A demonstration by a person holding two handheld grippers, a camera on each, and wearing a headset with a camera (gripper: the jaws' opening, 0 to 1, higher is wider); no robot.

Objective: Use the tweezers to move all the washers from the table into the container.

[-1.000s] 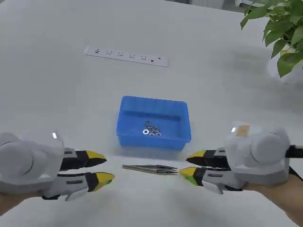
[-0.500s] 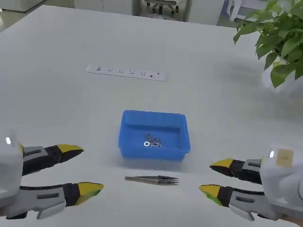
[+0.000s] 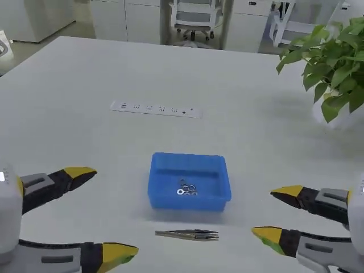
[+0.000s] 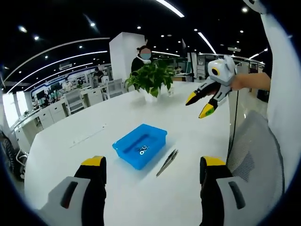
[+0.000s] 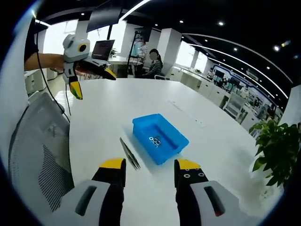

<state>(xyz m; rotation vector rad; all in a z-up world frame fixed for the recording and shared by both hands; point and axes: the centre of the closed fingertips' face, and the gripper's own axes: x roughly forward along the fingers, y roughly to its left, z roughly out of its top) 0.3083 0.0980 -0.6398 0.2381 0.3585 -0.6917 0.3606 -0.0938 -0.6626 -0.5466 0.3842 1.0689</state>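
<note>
Head view: the left tool (image 3: pixel 114 210) and right tool (image 3: pixel 263 213) are over the worktop (image 3: pixel 85 74), each with jaws spread wide, gripping nothing. The tweezers (image 3: pixel 187 234) lie flat between them; just beyond, the blue container (image 3: pixel 187 202) holds the washers (image 3: pixel 186 189)

Left gripper view: the tweezers (image 4: pixel 167 162) lie ahead between the released jaws, the container (image 4: pixel 127 149) just past them

Right gripper view: the tweezers (image 5: pixel 129 153) lie ahead of the left jaw, the container (image 5: pixel 146 126) beyond
</note>
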